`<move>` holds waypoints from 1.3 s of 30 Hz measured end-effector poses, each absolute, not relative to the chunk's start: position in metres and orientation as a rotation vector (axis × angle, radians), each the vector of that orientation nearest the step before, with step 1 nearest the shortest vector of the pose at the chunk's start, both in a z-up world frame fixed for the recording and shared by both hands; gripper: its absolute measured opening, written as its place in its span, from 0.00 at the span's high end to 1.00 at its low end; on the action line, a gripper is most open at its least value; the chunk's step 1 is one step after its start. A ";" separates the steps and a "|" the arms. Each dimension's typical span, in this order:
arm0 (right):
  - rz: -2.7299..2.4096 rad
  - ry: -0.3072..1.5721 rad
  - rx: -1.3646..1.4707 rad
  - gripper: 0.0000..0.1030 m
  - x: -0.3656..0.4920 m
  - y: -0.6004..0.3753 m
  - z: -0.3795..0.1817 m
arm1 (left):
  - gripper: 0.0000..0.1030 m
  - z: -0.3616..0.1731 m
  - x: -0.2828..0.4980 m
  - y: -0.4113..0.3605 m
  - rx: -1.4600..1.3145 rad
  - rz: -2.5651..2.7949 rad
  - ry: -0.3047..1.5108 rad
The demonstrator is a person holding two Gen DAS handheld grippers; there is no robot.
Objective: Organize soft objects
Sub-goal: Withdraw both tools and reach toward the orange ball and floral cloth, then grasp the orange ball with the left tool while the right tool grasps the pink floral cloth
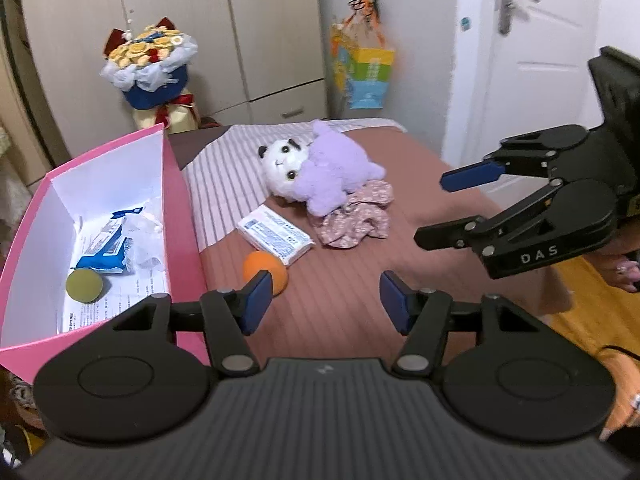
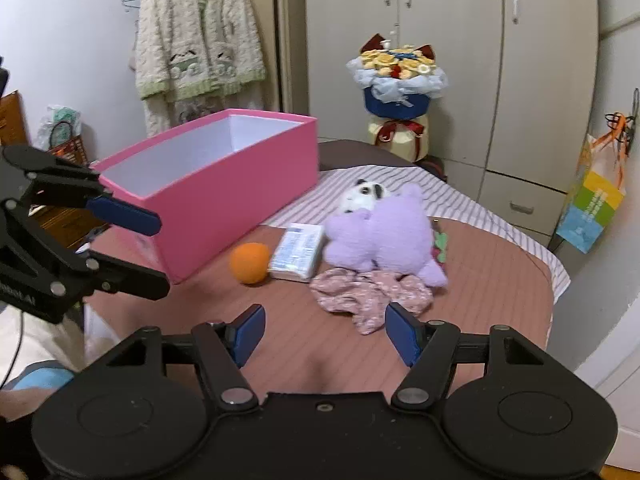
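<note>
Ball lies just ahead of the left hand-held gripper, beside its left pad; both hand-held grippers gape empty, right hand-held gripper nearer the scrunchie.

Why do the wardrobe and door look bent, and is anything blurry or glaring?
Left wrist view: fisheye lens bows the door and wardrobe; the hanging paper bag is slightly smeared; bright glare washes the pink box inner wall. Right wrist view: dark corners and a curved wardrobe; the purple plush looks sharp and evenly lit.

pink box, orange ball beside it, purple plush
</note>
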State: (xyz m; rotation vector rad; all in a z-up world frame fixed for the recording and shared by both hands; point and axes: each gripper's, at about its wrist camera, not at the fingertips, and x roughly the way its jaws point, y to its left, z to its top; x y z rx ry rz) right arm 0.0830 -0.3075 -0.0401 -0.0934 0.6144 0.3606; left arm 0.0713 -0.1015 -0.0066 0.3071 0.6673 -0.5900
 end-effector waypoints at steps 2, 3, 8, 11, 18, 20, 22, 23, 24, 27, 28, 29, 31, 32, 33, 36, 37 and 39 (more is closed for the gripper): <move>0.357 0.606 -0.075 0.31 0.089 -0.314 -0.048 | 0.44 -0.014 0.074 -0.108 0.307 -0.568 0.663; 0.358 0.600 -0.065 0.31 0.092 -0.317 -0.051 | 0.44 -0.018 0.076 -0.111 0.308 -0.550 0.653; 0.369 0.571 -0.006 0.31 0.107 -0.330 -0.067 | 0.44 -0.035 0.088 -0.124 0.318 -0.456 0.603; 0.381 0.572 0.015 0.31 0.120 -0.333 -0.076 | 0.44 -0.045 0.097 -0.129 0.307 -0.393 0.571; 0.364 0.595 0.020 0.25 0.148 -0.325 -0.092 | 0.46 -0.061 0.115 -0.136 0.295 -0.260 0.537; 0.344 0.593 -0.013 0.23 0.154 -0.321 -0.094 | 0.47 -0.066 0.116 -0.137 0.288 -0.238 0.541; 0.318 0.589 -0.049 0.22 0.157 -0.318 -0.098 | 0.47 -0.070 0.118 -0.137 0.261 -0.229 0.556; 0.309 0.589 -0.056 0.22 0.159 -0.317 -0.099 | 0.47 -0.072 0.118 -0.137 0.253 -0.224 0.559; 0.302 0.591 -0.056 0.21 0.160 -0.317 -0.101 | 0.47 -0.075 0.118 -0.137 0.249 -0.212 0.559; 0.301 0.610 -0.052 0.17 0.165 -0.318 -0.106 | 0.48 -0.080 0.120 -0.137 0.247 -0.192 0.561; 0.298 0.615 -0.050 0.16 0.166 -0.318 -0.107 | 0.48 -0.081 0.121 -0.138 0.249 -0.192 0.566; 0.295 0.620 -0.047 0.16 0.167 -0.318 -0.109 | 0.48 -0.082 0.122 -0.138 0.243 -0.193 0.573; 0.293 0.633 -0.042 0.16 0.169 -0.317 -0.110 | 0.48 -0.082 0.126 -0.136 0.216 -0.185 0.591; 0.293 0.639 -0.041 0.15 0.171 -0.317 -0.111 | 0.48 -0.083 0.127 -0.135 0.206 -0.185 0.596; 0.293 0.646 -0.043 0.15 0.173 -0.316 -0.112 | 0.48 -0.083 0.127 -0.135 0.200 -0.188 0.599; 0.290 0.655 -0.058 0.13 0.178 -0.313 -0.115 | 0.49 -0.085 0.130 -0.133 0.193 -0.187 0.606; 0.289 0.655 -0.067 0.12 0.179 -0.312 -0.116 | 0.51 -0.085 0.130 -0.133 0.187 -0.184 0.606; 0.288 0.653 -0.078 0.11 0.180 -0.310 -0.117 | 0.51 -0.087 0.133 -0.131 0.174 -0.181 0.609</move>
